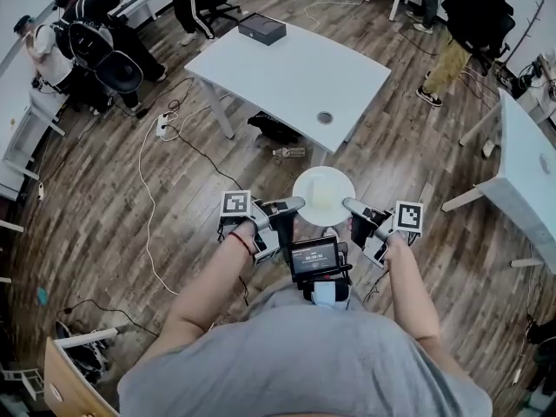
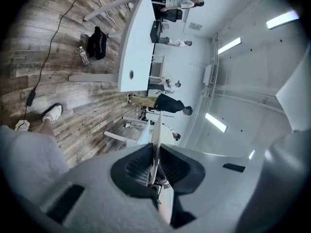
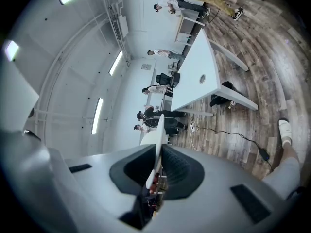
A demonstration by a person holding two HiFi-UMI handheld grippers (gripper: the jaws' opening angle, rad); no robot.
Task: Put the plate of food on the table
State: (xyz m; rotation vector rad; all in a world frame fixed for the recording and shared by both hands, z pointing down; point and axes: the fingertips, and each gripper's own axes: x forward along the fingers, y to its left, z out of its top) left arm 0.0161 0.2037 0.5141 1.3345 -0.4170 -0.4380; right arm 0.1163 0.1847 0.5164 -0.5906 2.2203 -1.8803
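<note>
Plate (image 1: 323,195) — left tool (image 1: 295,203), right tool (image 1: 349,204) pinching opposite rims.

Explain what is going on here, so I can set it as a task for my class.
A person carries a white plate with two handheld grippers. The left gripper is shut on the plate's left rim, the right gripper on its right rim. The plate hangs above the wooden floor, short of the white table ahead, not yet set down.
</note>
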